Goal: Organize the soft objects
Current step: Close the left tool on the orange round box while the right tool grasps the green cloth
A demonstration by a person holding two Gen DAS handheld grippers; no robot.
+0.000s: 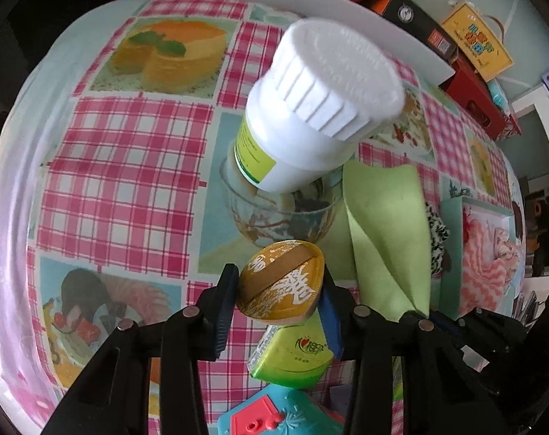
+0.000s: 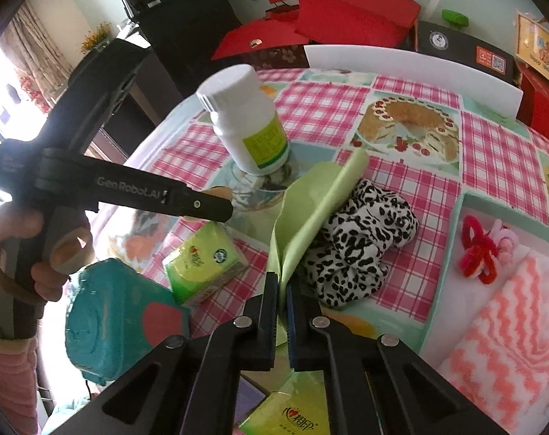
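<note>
The left gripper (image 2: 216, 199) carries the white print "GenRobot.AI" along its black arm; a hand (image 2: 28, 253) holds its handle at the left edge of the right wrist view, with a pink sleeve (image 2: 9, 380) below it. In the left wrist view this gripper (image 1: 279, 290) points steeply down and its two pads press on a round gold disc (image 1: 281, 282) with white characters that I cannot read; the disc stands on its edge between them. Under it lies a green tissue pack (image 1: 296, 355) with a small red heart logo and some characters; a second green pack (image 2: 202, 261) lies on the checked tablecloth (image 2: 437, 166). A white bottle (image 2: 249, 119) with a yellow-green label, its text too small to read, stands on a glass bowl (image 2: 260, 185). The right gripper (image 2: 279, 290) points down and forward; its jaws are pressed together on the edge of the light green cloth (image 2: 310, 210), which rises folded from the pads and leans on the black-and-white spotted fabric (image 2: 357, 246); a tray (image 2: 455, 264) at the right holds a pink zigzag towel (image 2: 510, 326) and red hair ties (image 2: 477, 250).
</note>
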